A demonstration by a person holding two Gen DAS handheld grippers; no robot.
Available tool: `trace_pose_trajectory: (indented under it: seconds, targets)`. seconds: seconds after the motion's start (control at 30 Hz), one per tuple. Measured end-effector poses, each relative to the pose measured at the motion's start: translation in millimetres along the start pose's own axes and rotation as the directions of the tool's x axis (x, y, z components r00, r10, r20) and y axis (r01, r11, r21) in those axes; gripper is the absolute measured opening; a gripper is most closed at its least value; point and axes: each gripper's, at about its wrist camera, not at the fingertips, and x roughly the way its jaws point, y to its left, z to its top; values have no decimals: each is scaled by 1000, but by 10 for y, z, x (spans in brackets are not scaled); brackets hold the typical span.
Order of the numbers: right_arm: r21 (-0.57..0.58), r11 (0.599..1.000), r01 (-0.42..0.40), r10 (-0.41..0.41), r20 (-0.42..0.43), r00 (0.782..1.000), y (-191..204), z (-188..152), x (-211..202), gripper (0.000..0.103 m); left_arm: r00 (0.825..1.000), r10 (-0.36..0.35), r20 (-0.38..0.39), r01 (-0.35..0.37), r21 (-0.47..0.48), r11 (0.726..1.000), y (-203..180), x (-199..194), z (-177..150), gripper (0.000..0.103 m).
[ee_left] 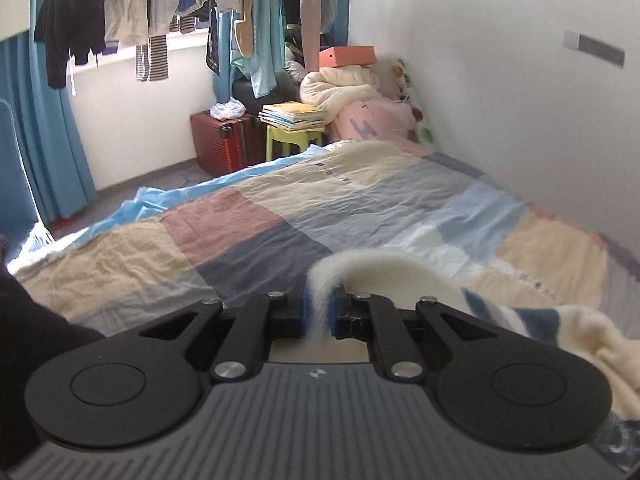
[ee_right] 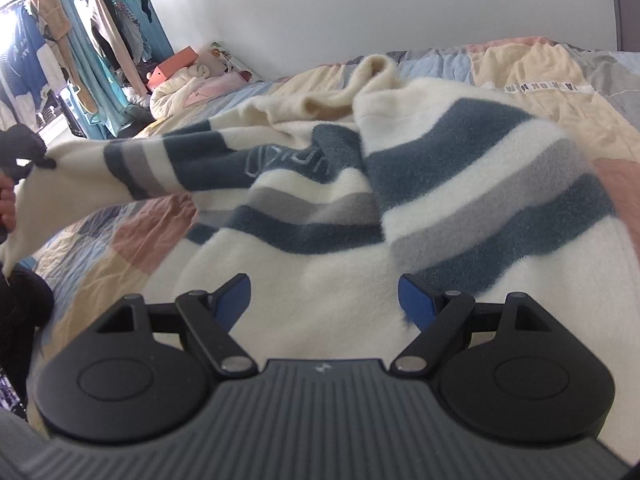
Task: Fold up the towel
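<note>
The towel (ee_right: 440, 184) is cream with dark blue and grey stripes and lies rumpled on the patchwork bedspread (ee_right: 120, 248). My left gripper (ee_left: 320, 312) is shut on a cream edge of the towel (ee_left: 380, 270), which arches out from between the blue pads. In the right wrist view that left gripper (ee_right: 38, 160) shows at the far left, lifting a corner off the bed. My right gripper (ee_right: 324, 300) hovers open just above the cream part of the towel, with nothing between its blue pads (ee_right: 416, 300).
The bed (ee_left: 280, 216) runs along a white wall (ee_left: 500, 80) on the right. At its far end lie piled bedding (ee_left: 344, 88) and an orange box (ee_left: 346, 56). A red suitcase (ee_left: 224, 142), a yellow stool (ee_left: 294, 140) with books, and hanging clothes (ee_left: 160, 8) stand beyond.
</note>
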Motion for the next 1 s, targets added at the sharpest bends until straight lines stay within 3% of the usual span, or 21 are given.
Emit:
trace_pose_trajectory:
  seconds: [0.2,0.27,0.33,0.4,0.47,0.57,0.73,0.93,1.0]
  targets:
    - [-22,1000,11,-11,-17,1000,-27,37,204,82,992,56,-110,-51,48,998,-85,730,-577,13]
    - [-28,1000,7,-7,-18,1000,-37,53,261,82,992,54,-111,-44,86,995,-72,849,-796,16]
    - [-26,1000,17,-17,-21,1000,-56,80,330,82,994,50,-94,-35,154,987,-102,880,-972,26]
    - [-22,1000,16,-16,-28,999,-61,117,383,82,996,79,-45,-64,263,963,-190,831,-1082,42]
    - [-30,999,14,-15,-21,1000,-43,135,388,82,996,90,-3,-85,308,948,-249,735,-1126,52]
    - [-34,999,21,-21,-23,999,-6,109,370,82,1000,-9,-29,16,256,966,-251,550,-1104,60]
    - [-39,998,46,-46,-3,999,8,89,231,82,995,-88,-38,94,183,979,-293,120,-1073,61]
    - [-36,993,112,-111,36,993,-30,54,6,82,968,-243,-64,250,154,956,-420,-552,-1028,61]
    - [-29,990,139,-137,50,989,-55,43,-56,82,947,-310,-77,319,142,937,-475,-820,-1012,62]
